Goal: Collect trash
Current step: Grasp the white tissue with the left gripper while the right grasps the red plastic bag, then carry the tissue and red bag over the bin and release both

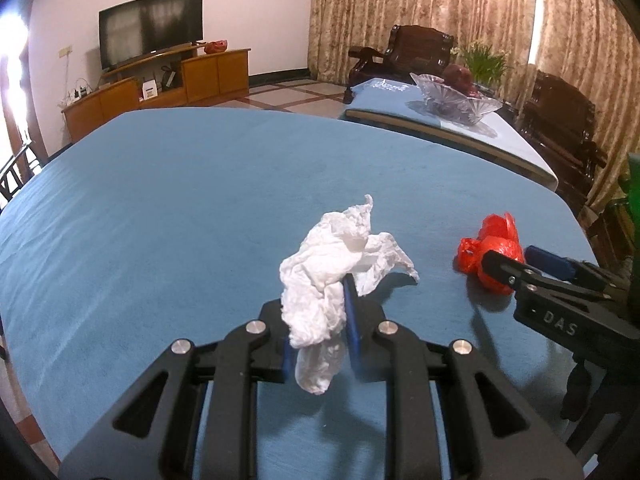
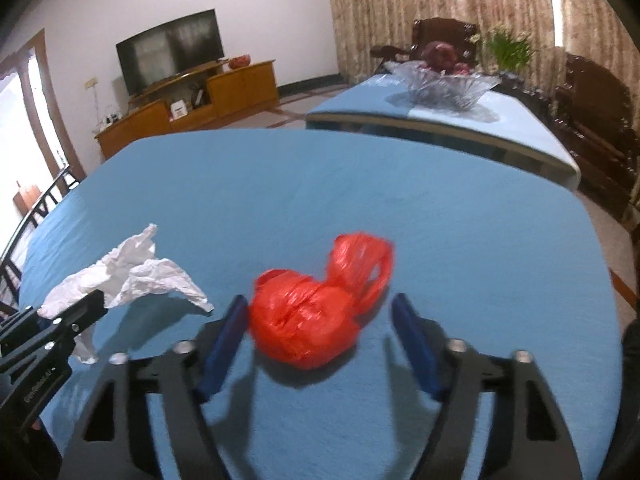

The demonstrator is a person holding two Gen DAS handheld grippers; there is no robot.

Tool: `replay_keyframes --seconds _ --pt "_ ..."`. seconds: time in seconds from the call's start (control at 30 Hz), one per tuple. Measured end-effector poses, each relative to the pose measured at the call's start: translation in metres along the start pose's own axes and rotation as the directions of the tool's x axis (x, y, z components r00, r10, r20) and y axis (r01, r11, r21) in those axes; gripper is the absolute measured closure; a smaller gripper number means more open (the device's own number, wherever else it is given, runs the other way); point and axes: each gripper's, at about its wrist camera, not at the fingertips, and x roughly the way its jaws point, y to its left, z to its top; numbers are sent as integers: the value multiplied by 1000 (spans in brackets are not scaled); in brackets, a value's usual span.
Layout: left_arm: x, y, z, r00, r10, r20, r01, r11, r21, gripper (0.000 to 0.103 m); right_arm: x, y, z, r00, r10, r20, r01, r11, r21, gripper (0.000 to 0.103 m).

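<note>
My left gripper is shut on a crumpled white tissue and holds it just above the blue tablecloth. The tissue also shows at the left of the right wrist view, with the left gripper on it. A red plastic bag lies bunched on the cloth between the blue pads of my open right gripper; the left pad is close to it or touching. In the left wrist view the red bag sits at the right with the right gripper around it.
A second table with a glass fruit bowl stands behind to the right. Dark wooden armchairs line the curtains. A TV on a wooden cabinet stands at the far left wall. The tablecloth's far edge drops to the tiled floor.
</note>
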Motion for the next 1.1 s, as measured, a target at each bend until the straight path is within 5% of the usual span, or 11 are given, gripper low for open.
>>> replay_keyframes --seconds 0.17,0.47,1.1 --pt "-1 -1 1 1000 -3 4 3 1000 4 84 -5 -2 -3 999 35 1 -35 999 22 61" --pt "-21 -21 9 999 -29 37 28 999 33 84 -47 -19 1 997 14 72 -17 999 42 63" --pt "-89 -142 19 967 -228 118 208 965 157 84 -193 -97 0 961 -126 248 107 990 89 63"
